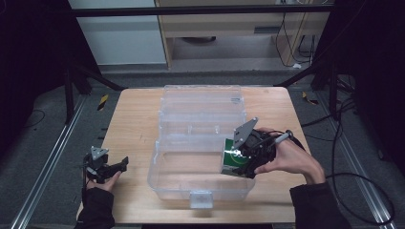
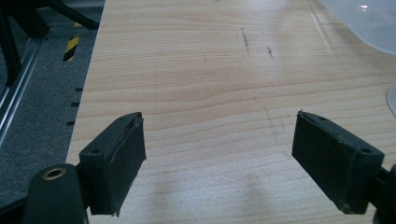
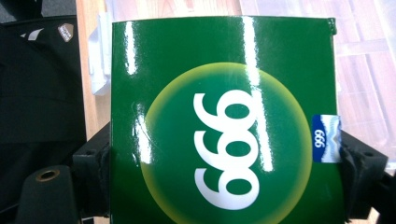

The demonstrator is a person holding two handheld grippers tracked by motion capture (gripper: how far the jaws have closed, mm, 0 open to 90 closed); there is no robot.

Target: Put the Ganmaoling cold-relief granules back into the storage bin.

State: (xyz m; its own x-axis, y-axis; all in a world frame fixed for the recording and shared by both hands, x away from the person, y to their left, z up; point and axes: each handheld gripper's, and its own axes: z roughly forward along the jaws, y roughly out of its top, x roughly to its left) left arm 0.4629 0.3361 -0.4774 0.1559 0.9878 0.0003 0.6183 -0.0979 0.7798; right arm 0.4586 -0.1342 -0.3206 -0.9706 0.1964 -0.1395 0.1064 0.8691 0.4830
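Observation:
A green box (image 1: 232, 156) printed with a yellow circle and white digits "999" (image 3: 224, 126) is clamped between the jaws of my right gripper (image 1: 239, 160), which is shut on it. The box hangs over the right side of a clear plastic storage case (image 1: 200, 143) whose lid stands open in the middle of the wooden table (image 1: 133, 124). My left gripper (image 1: 122, 163) rests low at the table's left front, open. In the left gripper view its pads (image 2: 119, 158) stand wide apart over bare wood, nothing between them.
The case's white latch (image 1: 200, 199) faces the table's front edge. The clear lid (image 1: 203, 102) stretches toward the back. Metal rails (image 1: 47, 162) and cables (image 1: 353, 176) run along the floor on both sides. A corner of the case (image 2: 369, 23) shows at top right in the left gripper view.

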